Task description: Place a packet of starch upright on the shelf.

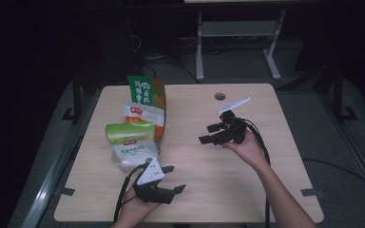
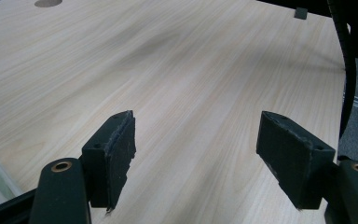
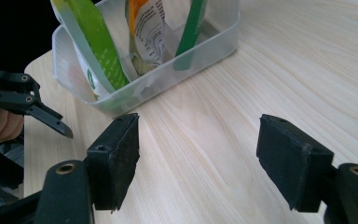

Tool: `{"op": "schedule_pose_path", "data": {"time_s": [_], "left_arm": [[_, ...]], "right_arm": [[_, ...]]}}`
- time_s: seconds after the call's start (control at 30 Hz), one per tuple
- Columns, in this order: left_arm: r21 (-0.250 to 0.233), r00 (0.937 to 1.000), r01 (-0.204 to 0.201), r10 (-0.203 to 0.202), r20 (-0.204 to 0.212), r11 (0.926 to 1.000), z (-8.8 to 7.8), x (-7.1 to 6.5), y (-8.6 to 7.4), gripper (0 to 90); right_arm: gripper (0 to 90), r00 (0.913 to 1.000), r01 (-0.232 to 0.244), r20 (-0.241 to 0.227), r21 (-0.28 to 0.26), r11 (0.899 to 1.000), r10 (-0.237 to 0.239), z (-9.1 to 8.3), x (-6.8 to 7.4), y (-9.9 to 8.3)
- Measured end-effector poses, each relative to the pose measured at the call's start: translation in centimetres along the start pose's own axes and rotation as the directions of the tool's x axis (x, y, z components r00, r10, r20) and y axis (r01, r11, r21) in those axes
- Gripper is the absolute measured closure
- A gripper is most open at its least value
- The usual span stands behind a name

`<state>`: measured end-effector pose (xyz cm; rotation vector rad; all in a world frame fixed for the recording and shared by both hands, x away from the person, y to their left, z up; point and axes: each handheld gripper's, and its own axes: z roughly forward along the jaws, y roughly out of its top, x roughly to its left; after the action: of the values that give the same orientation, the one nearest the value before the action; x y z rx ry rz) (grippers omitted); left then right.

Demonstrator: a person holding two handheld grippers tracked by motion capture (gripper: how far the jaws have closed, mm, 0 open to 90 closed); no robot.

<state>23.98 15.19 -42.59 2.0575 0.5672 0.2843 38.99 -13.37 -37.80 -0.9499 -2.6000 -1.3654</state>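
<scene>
In the high view, a clear plastic tub (image 1: 134, 159) stood at the left side of the bench (image 1: 209, 190), and three snack packets stood upright in it: a pale green one (image 1: 129, 137) nearest, a white and orange one (image 1: 143, 114) behind it, and a dark green one (image 1: 145, 90) farthest. The left gripper (image 1: 173, 178) lay low at the near edge, just right of the tub, with its jaws wide and pointing to the right. The right gripper (image 1: 208, 133) was held above the middle of the bench with the palm under it, and its jaws pointed left, toward the packets.

In the left gripper view, the pads (image 2: 121, 154) stood far apart over bare wood – nothing was between them.

In the right gripper view, the jaws were also wide and empty, and the tub (image 3: 214, 39) with its packets (image 3: 147, 25) was ahead, well apart from the pads (image 3: 119, 158). The left gripper (image 3: 37, 107) showed at the left edge.

I judged that the right hand was approaching a packet. To do it well, it should come from above, keep the jaws wide until one packet top is between the pads, and close on the sealed edge – not on two packets together.
</scene>
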Motion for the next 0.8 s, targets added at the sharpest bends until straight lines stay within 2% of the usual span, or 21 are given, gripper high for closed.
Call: {"op": "schedule_pose_path", "data": {"time_s": [0.27,0.5,0.8], "left_arm": [[-0.002,1.0000,0.006,-0.006,-0.004,1.0000,-0.2,0.2,0.0,27.9],[-0.004,0.9999,0.007,-0.007,-0.008,1.0000,-0.2,0.3,0.0,27.7],[-0.004,0.9998,0.016,-0.016,-0.010,0.9999,-0.1,0.4,0.0,26.9]], "right_arm": [[28.8,0.9995,-0.017,0.025,0.003,1.000,0.017,-1.1,-0.3,-0.9],[27.9,0.9989,-0.038,0.028,0.013,0.999,0.038,-1.6,-0.7,-2.1],[28.5,0.9971,-0.065,0.039,-0.005,0.998,0.065,-2.9,-0.9,-4.0]]}}
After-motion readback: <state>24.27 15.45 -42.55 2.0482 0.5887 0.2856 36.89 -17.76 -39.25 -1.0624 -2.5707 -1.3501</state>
